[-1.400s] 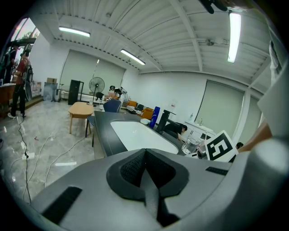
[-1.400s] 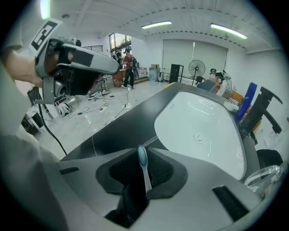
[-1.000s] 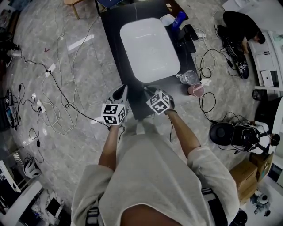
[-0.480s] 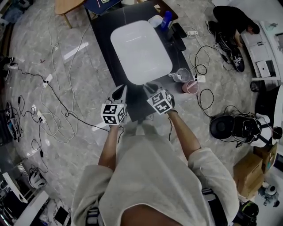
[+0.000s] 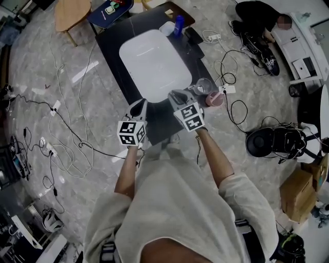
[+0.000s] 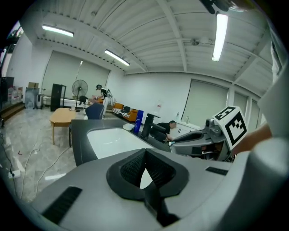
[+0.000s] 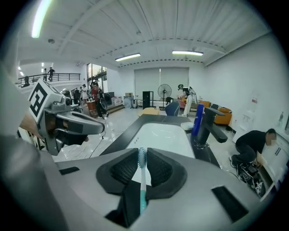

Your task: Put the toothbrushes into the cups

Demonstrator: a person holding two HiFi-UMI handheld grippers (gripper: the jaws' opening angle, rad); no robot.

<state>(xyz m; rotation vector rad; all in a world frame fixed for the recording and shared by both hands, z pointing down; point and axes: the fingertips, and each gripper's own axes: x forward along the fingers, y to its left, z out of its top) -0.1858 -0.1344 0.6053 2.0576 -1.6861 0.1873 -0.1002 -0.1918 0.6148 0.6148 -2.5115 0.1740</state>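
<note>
My right gripper [image 7: 141, 154] is shut on a toothbrush [image 7: 142, 180] with a white neck and teal handle; its bristle head pokes up between the pads. In the head view the right gripper [image 5: 176, 96] hovers over the dark counter's near edge, just left of a clear cup [image 5: 204, 86] and a pink cup [image 5: 214, 98]. My left gripper [image 5: 139, 104] hangs beside it at the counter's near left corner. Its pads [image 6: 135, 164] meet at the tips with nothing between them.
A white sink basin [image 5: 154, 61] fills the dark counter [image 5: 110, 38]. A black faucet [image 7: 208, 126], a blue bottle [image 5: 178, 24] and a white dish [image 5: 166, 28] stand at its far end. Cables [image 5: 67, 128] litter the floor. A person [image 5: 257, 15] crouches at the far right.
My right gripper has risen and tipped toward the cups with the toothbrush still in it. The left gripper has drifted a little. The head view has swung, so the counter sits further left.
</note>
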